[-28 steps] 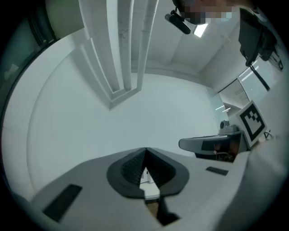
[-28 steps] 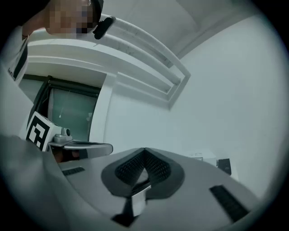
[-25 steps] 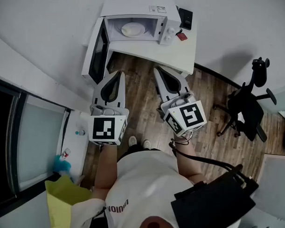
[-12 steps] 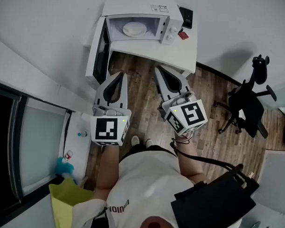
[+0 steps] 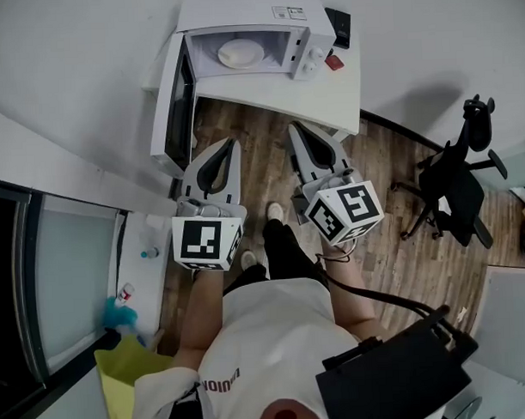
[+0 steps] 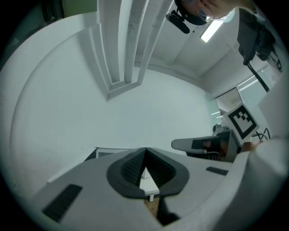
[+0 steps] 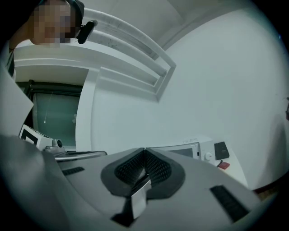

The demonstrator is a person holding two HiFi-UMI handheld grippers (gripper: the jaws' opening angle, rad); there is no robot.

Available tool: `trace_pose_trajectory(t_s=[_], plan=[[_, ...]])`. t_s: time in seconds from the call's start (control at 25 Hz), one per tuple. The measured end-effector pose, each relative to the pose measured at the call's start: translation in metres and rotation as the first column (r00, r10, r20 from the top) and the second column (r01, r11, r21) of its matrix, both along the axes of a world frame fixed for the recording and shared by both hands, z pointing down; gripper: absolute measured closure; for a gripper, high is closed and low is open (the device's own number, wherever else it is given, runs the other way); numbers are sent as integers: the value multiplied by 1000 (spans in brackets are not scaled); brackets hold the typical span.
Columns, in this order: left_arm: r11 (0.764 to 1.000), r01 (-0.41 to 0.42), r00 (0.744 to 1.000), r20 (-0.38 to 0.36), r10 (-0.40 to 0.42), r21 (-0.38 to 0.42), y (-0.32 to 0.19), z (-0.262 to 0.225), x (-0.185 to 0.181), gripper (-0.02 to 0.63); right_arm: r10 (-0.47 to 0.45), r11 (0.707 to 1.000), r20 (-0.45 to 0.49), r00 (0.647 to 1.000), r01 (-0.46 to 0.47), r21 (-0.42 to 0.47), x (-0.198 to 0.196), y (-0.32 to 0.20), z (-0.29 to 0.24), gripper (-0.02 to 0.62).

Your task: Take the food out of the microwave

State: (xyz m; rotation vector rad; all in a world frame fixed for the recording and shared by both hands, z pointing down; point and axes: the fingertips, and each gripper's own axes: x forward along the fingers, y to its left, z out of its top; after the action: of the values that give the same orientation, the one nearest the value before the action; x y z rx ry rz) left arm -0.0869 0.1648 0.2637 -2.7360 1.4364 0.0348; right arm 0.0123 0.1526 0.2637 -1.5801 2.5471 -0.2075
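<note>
A white microwave [image 5: 256,33] stands on a white table [image 5: 327,95] with its door [image 5: 174,100] swung open to the left. Inside it lies a pale plate of food [image 5: 240,52]. Both grippers are held level in front of the table, short of the oven and touching nothing. My left gripper [image 5: 233,143] points toward the open door and is shut and empty, its pads meeting [image 6: 145,150]. My right gripper [image 5: 291,126] points toward the table's front edge and is shut and empty too [image 7: 144,149]. The right gripper view shows the microwave [image 7: 198,151] beyond the jaws.
A black flat device [image 5: 340,26] and a small red item [image 5: 333,63] lie on the table right of the microwave. A black office chair [image 5: 458,197] stands on the wood floor at right. A black bag [image 5: 397,371] hangs at the person's side. A glass door [image 5: 67,271] is at left.
The person has stepped forward: a dark trouser leg and shoe now show between the grippers. Both grippers have sunk a little and stay shut.
</note>
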Motion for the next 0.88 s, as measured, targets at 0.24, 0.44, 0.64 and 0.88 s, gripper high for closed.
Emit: trace_pose_trajectory(t_s=[0.24,0.44,0.64,0.88], plan=[[999,46,999,16,-46,-7,-43,12,9,594,-41,999,11,999,42,-23,6,-51,17,574],[995,97,995,34,-97,-8,-98,18,21,594,-66,997,-8,998,65,-33,23,-109,25,572],[989,148,988,47,-147,-21,-145,23,33,594,-116,990,-12,993,115,-78,34,-161,40,572],[980,191,978,93,-185,-60,-187,46,50,594,-166,978,-38,985,160,-137,37,-210,67,572]])
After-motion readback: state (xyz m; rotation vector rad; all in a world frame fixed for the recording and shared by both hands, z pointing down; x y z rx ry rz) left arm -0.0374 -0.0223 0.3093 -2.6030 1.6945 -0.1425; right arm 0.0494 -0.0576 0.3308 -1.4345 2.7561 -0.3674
